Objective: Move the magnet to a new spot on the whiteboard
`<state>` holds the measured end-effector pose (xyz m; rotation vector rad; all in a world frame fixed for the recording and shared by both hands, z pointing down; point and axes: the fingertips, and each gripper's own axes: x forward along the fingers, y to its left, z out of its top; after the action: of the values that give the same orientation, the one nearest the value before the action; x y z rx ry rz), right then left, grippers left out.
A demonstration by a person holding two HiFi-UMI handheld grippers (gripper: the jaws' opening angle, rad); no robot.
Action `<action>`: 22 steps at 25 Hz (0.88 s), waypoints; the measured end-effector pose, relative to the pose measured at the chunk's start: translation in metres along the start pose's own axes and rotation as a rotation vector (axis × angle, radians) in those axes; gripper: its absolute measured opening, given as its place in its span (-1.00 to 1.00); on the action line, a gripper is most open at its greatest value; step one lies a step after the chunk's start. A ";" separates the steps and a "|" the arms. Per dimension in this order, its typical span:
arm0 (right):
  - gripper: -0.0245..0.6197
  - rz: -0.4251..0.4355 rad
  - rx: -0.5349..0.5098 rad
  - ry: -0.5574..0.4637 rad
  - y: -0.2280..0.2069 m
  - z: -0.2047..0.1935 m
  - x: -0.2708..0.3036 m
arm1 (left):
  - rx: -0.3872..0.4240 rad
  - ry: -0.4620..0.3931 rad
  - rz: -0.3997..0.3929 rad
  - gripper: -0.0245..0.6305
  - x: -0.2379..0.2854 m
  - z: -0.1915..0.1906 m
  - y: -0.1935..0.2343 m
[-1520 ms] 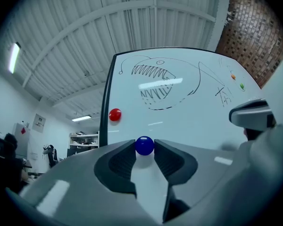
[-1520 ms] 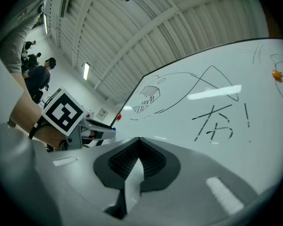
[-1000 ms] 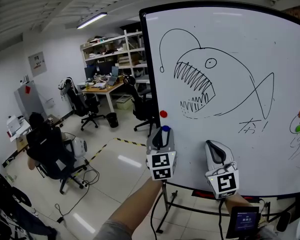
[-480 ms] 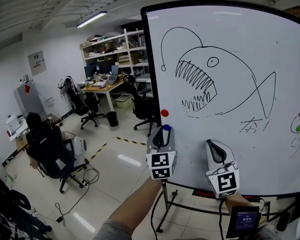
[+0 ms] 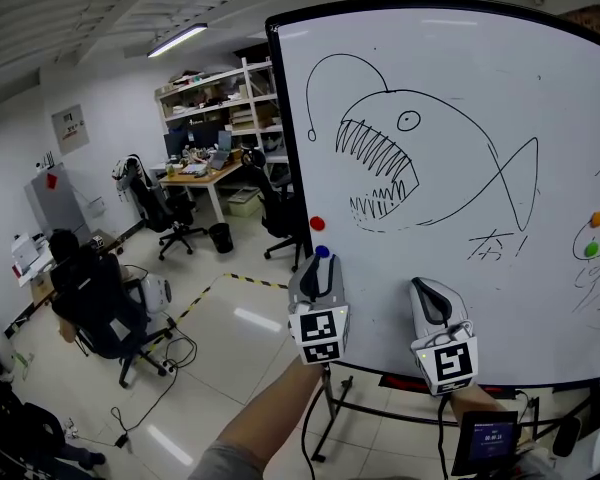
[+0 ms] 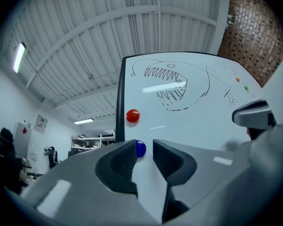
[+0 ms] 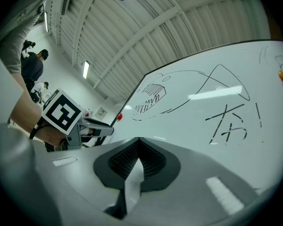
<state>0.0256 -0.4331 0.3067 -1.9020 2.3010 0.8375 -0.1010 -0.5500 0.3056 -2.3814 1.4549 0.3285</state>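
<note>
A small blue magnet sticks to the whiteboard near its lower left corner, below a red magnet. My left gripper points up at the board with the blue magnet just at its tips, partly behind the left jaw. Its jaws have just been closing, but a gap still shows and the pads do not press the magnet. My right gripper hovers by the board further right, jaws shut on nothing. A fish drawing fills the board's middle.
Orange and green magnets sit at the board's right edge. The board's stand reaches down to the floor. Left of the board lies an office with desks, shelves, chairs and a seated person.
The head view has shifted, so the board and drawing sit a little further left and higher. Both grippers hold about the same place by the board.
</note>
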 end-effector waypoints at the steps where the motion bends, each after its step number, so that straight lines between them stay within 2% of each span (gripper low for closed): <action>1: -0.90 -0.002 -0.005 0.003 -0.003 0.000 -0.003 | 0.002 -0.003 -0.003 -0.63 -0.002 0.002 -0.005; 7: -0.90 -0.032 -0.020 0.019 -0.028 -0.002 -0.032 | -0.005 -0.018 -0.066 -0.93 -0.014 0.011 -0.056; 12: -0.90 -0.091 -0.030 0.034 -0.068 -0.002 -0.071 | -0.036 -0.029 -0.166 -0.93 -0.023 0.026 -0.128; 22: -0.90 -0.229 -0.064 0.087 -0.178 -0.001 -0.183 | -0.105 -0.036 -0.361 -0.93 -0.038 0.057 -0.306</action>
<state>0.2349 -0.2870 0.3069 -2.2173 2.0683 0.8256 0.1532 -0.3673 0.3153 -2.6428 0.9852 0.3602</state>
